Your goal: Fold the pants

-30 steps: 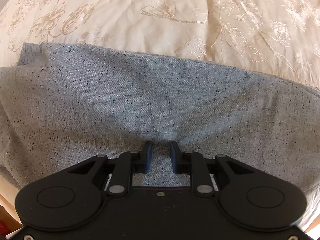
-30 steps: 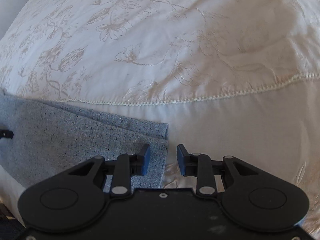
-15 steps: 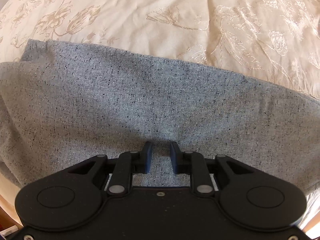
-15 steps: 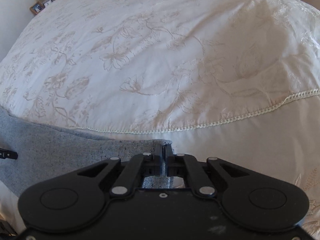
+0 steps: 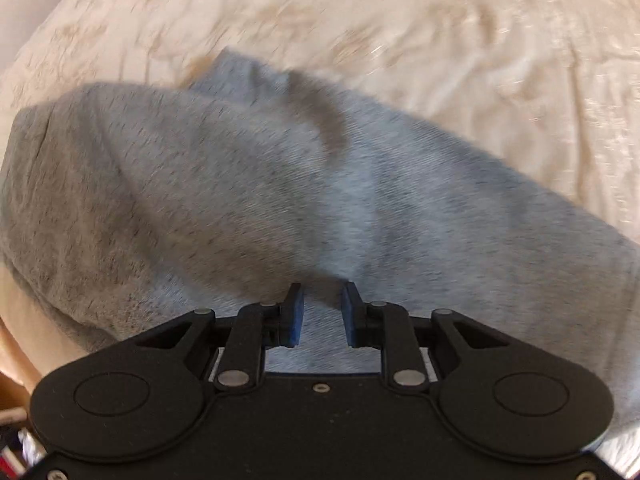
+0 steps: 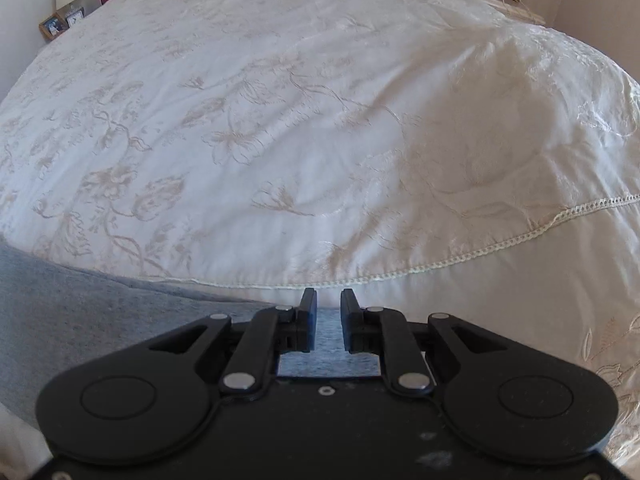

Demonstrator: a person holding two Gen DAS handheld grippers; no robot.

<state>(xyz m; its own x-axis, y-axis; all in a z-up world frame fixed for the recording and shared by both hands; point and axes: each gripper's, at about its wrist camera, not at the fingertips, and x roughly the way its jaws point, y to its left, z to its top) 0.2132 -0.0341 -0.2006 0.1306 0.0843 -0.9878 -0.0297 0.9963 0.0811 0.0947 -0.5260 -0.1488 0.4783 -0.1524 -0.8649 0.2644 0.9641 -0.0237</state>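
Grey pants lie bunched on bed with cream floral bedspread. Left gripper pinches a fold of pants. Right gripper jaws opening, pants edge between them, pads not pressing. Nightstand with lamp and 2 frames at far left.

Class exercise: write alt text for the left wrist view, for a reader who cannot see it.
Grey pants lie bunched and motion-blurred on a cream floral bedspread. The black left gripper at the bottom edge has grey fabric between its blue-padded fingers.
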